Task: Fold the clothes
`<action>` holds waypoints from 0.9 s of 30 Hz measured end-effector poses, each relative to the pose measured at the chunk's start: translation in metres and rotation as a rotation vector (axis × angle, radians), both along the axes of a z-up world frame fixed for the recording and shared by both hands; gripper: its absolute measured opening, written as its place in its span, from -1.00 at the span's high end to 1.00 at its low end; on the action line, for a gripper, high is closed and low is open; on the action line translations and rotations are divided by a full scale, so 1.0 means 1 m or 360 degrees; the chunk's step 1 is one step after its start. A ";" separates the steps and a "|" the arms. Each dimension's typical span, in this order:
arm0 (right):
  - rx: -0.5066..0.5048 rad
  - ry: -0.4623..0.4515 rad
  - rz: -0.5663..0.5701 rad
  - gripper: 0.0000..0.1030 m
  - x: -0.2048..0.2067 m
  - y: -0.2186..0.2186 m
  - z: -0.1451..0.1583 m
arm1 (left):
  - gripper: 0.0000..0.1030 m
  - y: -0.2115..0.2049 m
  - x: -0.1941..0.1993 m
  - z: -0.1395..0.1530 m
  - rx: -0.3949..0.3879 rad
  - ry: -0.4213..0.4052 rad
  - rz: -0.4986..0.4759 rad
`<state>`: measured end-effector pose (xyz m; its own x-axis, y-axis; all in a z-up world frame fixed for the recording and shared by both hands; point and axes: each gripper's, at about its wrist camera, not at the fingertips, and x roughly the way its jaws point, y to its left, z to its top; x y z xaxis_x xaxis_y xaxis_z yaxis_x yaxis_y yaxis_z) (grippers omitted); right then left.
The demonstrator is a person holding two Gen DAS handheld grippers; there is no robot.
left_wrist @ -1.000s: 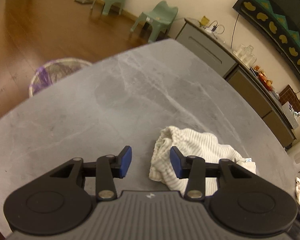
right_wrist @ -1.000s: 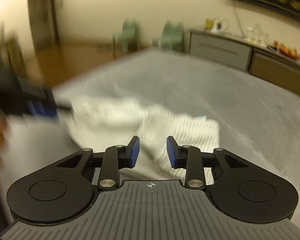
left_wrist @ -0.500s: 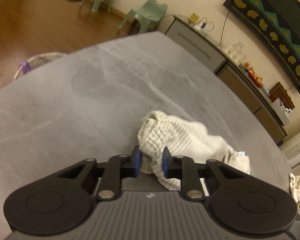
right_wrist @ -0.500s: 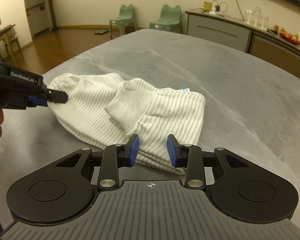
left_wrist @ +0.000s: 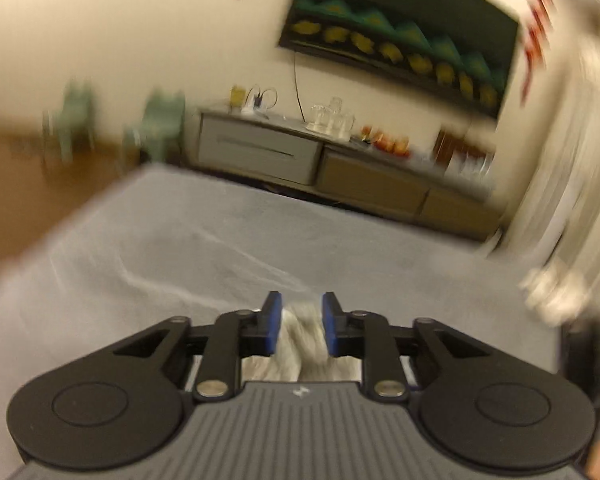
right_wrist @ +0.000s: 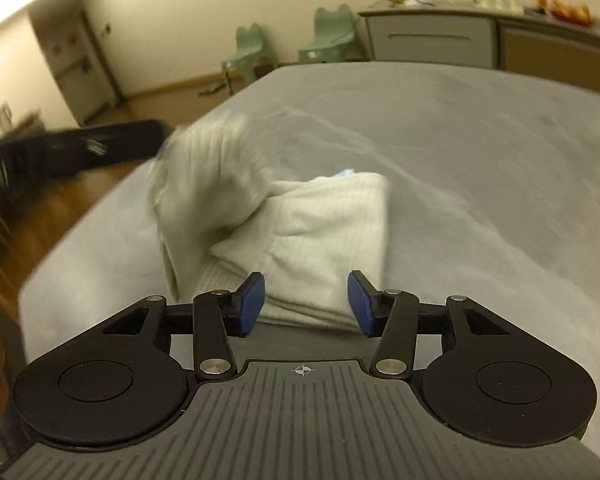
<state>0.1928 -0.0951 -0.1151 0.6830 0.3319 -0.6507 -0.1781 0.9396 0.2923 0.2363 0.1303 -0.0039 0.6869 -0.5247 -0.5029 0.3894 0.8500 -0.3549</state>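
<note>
A white ribbed garment lies bunched on the grey table. My left gripper is shut on one end of the garment and lifts it; in the right wrist view that raised end is a blurred flap at the left, with the left gripper's black body beside it. My right gripper is open and empty, its fingertips just in front of the garment's near folded edge.
Two green chairs stand on the wood floor beyond the table. A long grey and tan cabinet with glasses and fruit lines the far wall under a dark picture. The table's left edge is near.
My left gripper closed on the garment's end and has swung it up and around, so its view is blurred. My right gripper has opened wider near the folded edge.
</note>
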 end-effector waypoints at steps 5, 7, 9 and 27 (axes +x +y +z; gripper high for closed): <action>0.0314 0.0031 -0.0116 -0.01 -0.001 -0.031 0.008 | 0.46 0.040 0.027 -0.023 -0.0410 0.0303 0.0062; 0.0453 0.0039 -0.0145 -0.14 -0.001 -0.035 0.011 | 0.45 0.053 0.032 -0.022 -0.0480 0.0296 0.0124; 0.0511 0.0047 -0.0123 -0.36 -0.001 -0.028 0.012 | 0.42 0.063 0.038 -0.020 -0.0523 0.0288 0.0182; 0.0079 -0.0044 -0.0047 0.25 -0.013 0.049 0.011 | 0.28 0.028 0.000 -0.011 0.0338 0.0060 -0.0050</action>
<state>0.1795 -0.0458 -0.1045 0.7104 0.3428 -0.6147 -0.1593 0.9290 0.3341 0.2360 0.1587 -0.0148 0.6507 -0.4248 -0.6294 0.4065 0.8950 -0.1838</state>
